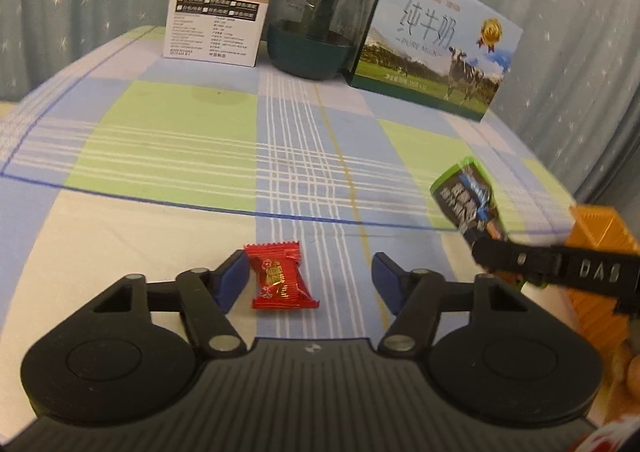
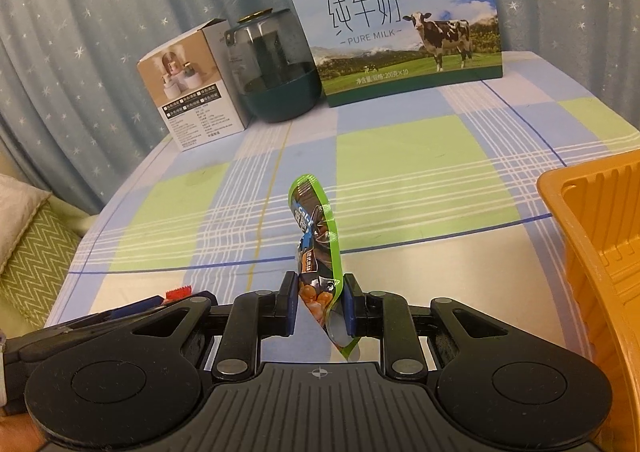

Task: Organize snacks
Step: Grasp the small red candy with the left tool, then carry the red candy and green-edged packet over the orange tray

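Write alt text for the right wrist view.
The right tongs pinch a green-edged snack packet upright above a checked tablecloth. An orange tray sits at right; a milk carton, jar and small box stand behind.

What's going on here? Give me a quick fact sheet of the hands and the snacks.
left gripper: open, red candy lying on the tablecloth between its fingers
right gripper: shut on the green snack packet, held above the table
orange tray: at the right edge, contents hidden
backdrop: milk carton, dark jar, small box
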